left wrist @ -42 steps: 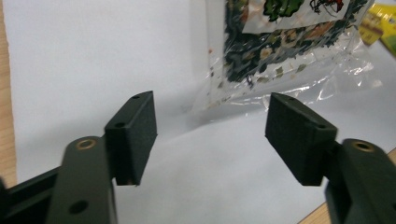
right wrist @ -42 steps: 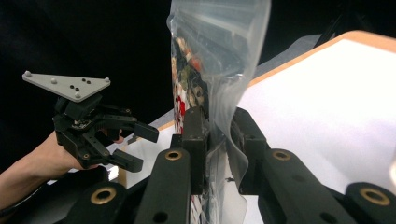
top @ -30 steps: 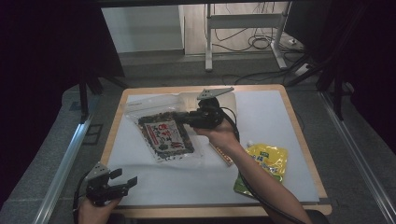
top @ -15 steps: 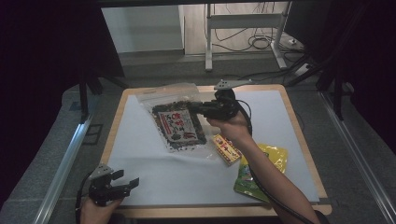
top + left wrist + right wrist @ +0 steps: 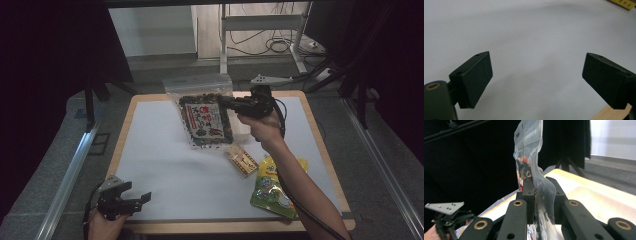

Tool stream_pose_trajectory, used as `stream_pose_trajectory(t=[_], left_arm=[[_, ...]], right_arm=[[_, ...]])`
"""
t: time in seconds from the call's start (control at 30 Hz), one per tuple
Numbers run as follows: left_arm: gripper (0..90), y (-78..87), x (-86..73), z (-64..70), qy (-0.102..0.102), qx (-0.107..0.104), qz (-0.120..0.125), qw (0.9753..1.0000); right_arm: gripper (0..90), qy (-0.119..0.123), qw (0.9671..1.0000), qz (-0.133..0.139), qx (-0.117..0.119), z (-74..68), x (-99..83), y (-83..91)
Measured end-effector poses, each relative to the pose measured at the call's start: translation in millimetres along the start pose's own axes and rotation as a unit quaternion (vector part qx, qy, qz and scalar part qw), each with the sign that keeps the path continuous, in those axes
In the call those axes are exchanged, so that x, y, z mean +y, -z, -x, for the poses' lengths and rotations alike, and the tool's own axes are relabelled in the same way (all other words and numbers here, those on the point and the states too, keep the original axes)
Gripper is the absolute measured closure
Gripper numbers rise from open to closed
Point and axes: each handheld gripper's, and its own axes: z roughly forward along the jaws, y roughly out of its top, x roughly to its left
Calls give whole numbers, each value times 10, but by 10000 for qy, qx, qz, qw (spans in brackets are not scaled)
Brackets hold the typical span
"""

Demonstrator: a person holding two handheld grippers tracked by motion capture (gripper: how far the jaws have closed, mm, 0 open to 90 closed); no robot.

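Over the matte white table [image 5: 165, 170], the right hand-held gripper [image 5: 235, 104] clamps a crinkly clear snack bag [image 5: 205, 120]; the left hand-held gripper [image 5: 135, 199] gapes wide.

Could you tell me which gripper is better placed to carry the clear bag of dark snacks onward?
Right: the right gripper is already clamped on the clear bag, lifted; the left gripper sits open at the table's near edge.

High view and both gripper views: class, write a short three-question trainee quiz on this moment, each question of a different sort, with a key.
1. True or false: the right gripper is shut on the clear bag of dark snacks.
2. The left gripper is: A) clamped on the yellow-green pouch; B) open above the white table mat; C) holding the small snack bar.
3. Fill in: the clear bag is held ____ the mat.

Key: 1 true; 2 B; 3 above.
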Motion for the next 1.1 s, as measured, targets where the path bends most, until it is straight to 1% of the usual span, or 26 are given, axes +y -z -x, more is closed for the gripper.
stream_pose_trajectory(t=[0.17, 0.33, 0.5, 0.6, 0.67, 0.8, 0.97, 1.0, 1.07, 1.1], left_arm=[[83, -13, -10, 2, -87, 47, -9, 10000], [45, -27, -8, 5, -120, 70, 33, 9999], [33, -26, -5, 15, -166, 51, 95, 9998], [33, -35, -1, 25, -210, 67, 66, 9997], [33, -37, -1, 28, -220, 73, 60, 9997], [33, -39, 0, 25, -218, 63, 55, 9997], [33, -42, 0, 21, -212, 49, 42, 9998], [34, -45, -1, 22, -214, 47, 46, 9997], [34, -45, -1, 22, -216, 43, 43, 9997], [34, -46, -1, 20, -217, 39, 37, 9998]], right_arm=[[788, -44, 9997, 146, -168, 117, 90, 93], [789, -35, 9988, 339, -359, 242, 186, 168], [789, -94, 9971, 482, -590, 391, 254, 224], [790, -114, 9955, 556, -754, 486, 273, 253], [790, -168, 9946, 607, -826, 553, 279, 264], [791, -255, 9932, 645, -937, 660, 286, 246], [792, -270, 9922, 676, -1008, 722, 291, 188], [793, -267, 9915, 717, -1050, 760, 288, 149], [793, -275, 9911, 753, -1061, 771, 285, 133], [793, -303, 9902, 810, -1095, 810, 273, 92]])
